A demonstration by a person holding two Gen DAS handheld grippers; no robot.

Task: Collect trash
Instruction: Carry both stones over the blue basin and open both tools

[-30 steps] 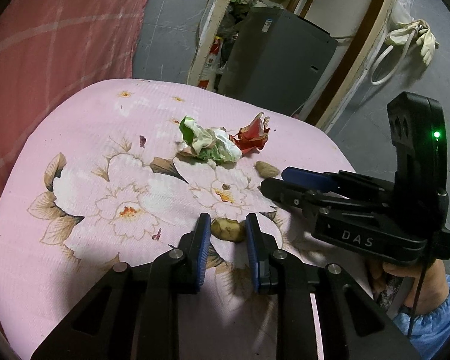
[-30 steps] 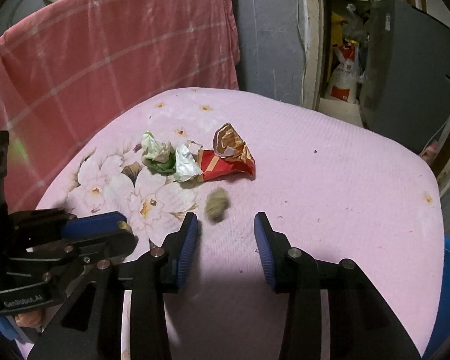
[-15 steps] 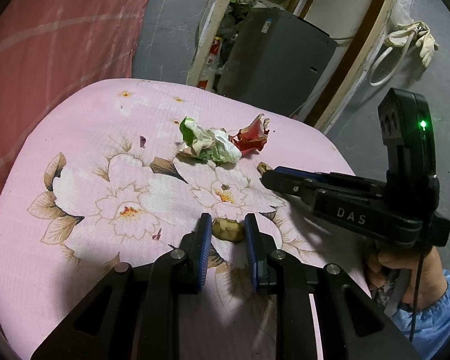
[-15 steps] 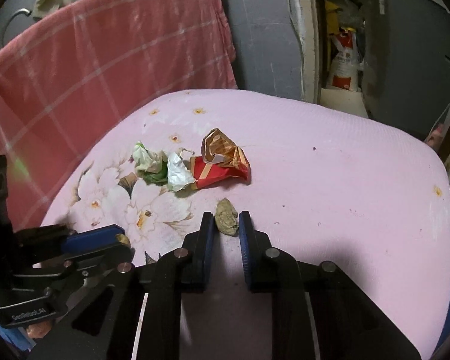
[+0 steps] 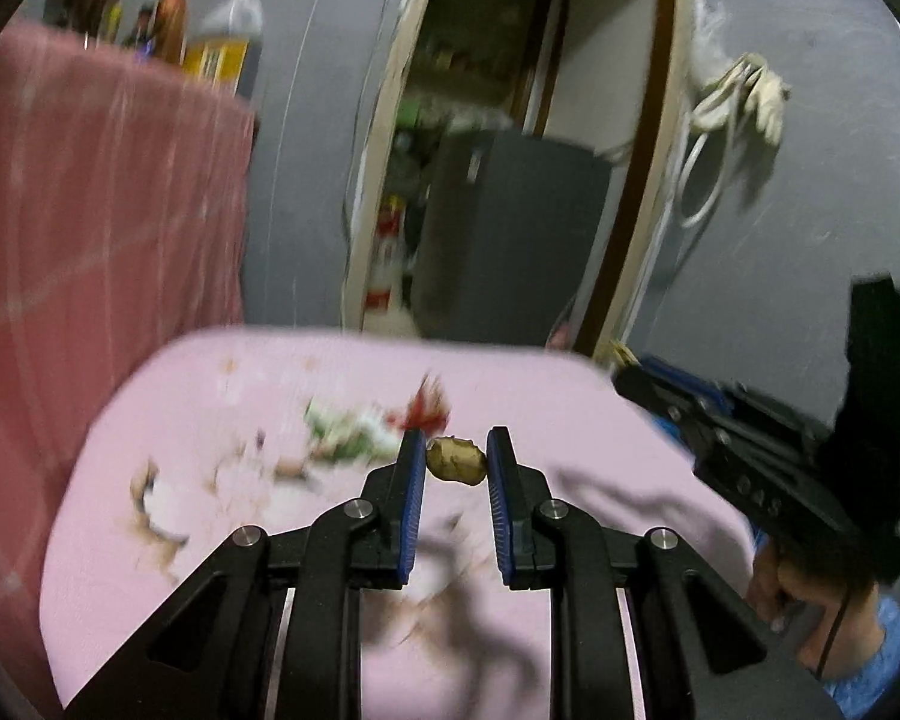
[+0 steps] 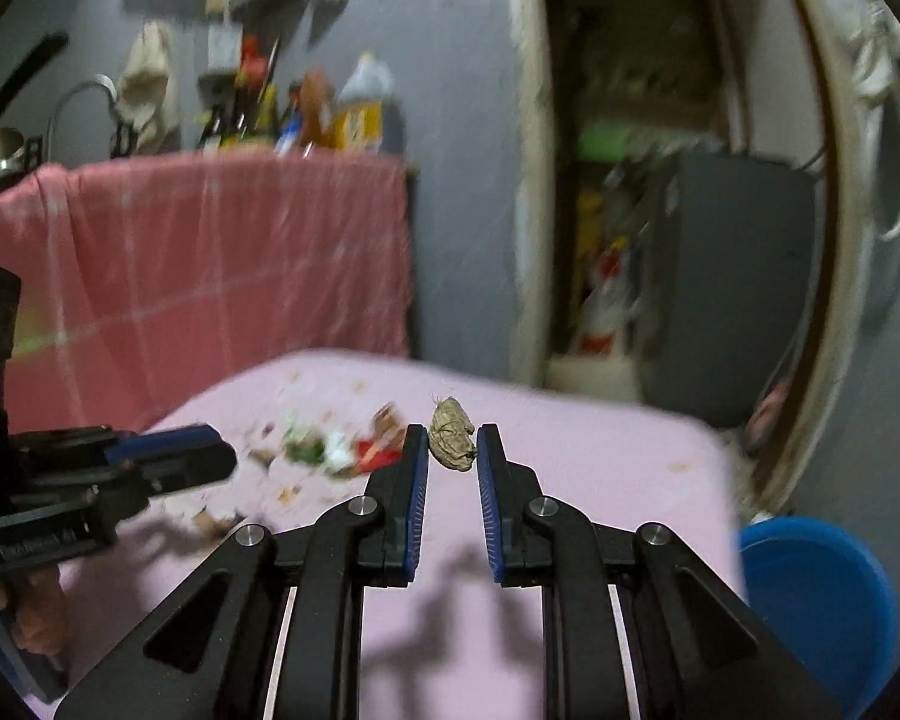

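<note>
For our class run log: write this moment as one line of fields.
left gripper: shut on brown scrap | right gripper: shut on tan scrap | wrappers: on pink cloth | blue bin: beside table

Light: dim indoor | blur: background smeared (both views) | shadows: dark, on pink cloth [image 5: 570, 396] | edges: fisheye-bent

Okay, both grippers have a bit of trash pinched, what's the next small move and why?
Probably swing the right gripper, shut on its brown scrap, toward the blue bin at the table's right edge. The left gripper also holds a lump, and the wrappers remain on the table.
</note>
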